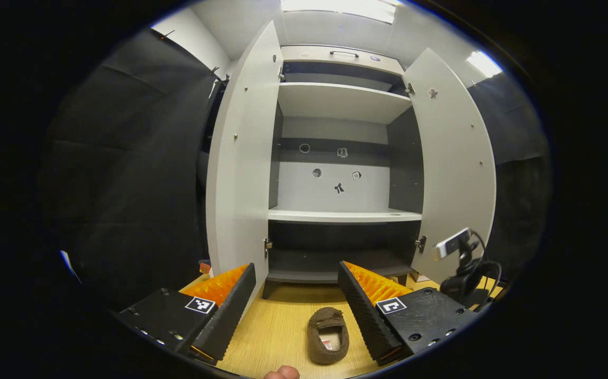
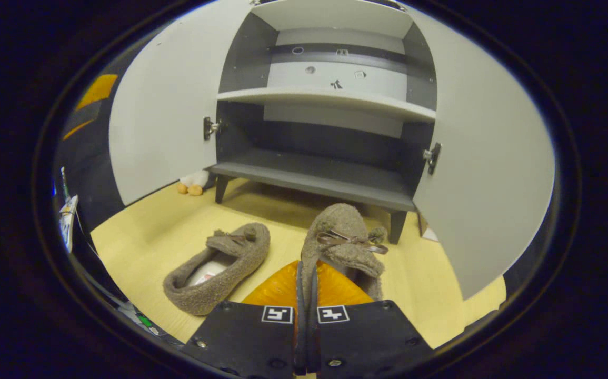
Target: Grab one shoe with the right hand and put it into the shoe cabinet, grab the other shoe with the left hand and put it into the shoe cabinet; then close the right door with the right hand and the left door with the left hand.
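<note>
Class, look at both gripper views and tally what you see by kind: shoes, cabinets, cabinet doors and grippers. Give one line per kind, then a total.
Shoes: 2, one on the floor, one held by the right gripper
Cabinets: 1
Cabinet doors: 2, left door and right door, both open
Grippers: 2, left gripper, right gripper
Total: 7

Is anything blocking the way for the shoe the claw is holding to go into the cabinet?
Nothing visible blocks it. The right claw grips the shoe, both doors are open, and the bottom shelf ahead looks bare.
</note>
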### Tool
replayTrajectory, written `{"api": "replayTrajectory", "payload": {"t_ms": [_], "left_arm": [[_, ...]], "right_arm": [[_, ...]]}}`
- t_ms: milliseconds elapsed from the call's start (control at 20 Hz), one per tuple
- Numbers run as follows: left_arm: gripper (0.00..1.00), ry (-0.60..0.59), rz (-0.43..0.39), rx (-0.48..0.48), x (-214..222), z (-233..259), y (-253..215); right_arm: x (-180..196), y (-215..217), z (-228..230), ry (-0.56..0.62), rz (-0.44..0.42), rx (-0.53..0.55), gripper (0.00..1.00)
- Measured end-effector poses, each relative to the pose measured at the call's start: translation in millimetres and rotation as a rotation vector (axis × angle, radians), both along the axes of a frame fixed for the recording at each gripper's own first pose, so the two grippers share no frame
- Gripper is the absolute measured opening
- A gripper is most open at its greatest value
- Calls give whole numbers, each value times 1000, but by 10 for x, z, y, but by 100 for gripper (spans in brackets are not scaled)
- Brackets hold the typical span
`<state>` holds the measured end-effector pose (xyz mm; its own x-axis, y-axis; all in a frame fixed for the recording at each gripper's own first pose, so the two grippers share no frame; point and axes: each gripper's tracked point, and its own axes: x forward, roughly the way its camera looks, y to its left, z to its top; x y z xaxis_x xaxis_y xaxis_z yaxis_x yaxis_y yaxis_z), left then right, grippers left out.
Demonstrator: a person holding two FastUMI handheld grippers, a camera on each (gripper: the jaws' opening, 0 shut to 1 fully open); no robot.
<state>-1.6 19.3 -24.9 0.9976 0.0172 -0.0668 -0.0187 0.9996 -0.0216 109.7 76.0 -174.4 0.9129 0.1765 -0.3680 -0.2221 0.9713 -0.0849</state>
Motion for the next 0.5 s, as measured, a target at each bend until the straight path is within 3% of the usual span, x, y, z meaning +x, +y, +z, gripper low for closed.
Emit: {"api": "replayTrajectory", "payload": {"t_ms": [300, 500], "left_arm": [[95, -13, -25, 6, -19, 28, -145], [95, -28, -30, 1, -51, 64, -180]], "right_arm": [[-63, 63, 1284, -170, 41, 44, 4], [207, 124, 2048, -232, 63, 71, 4]]}}
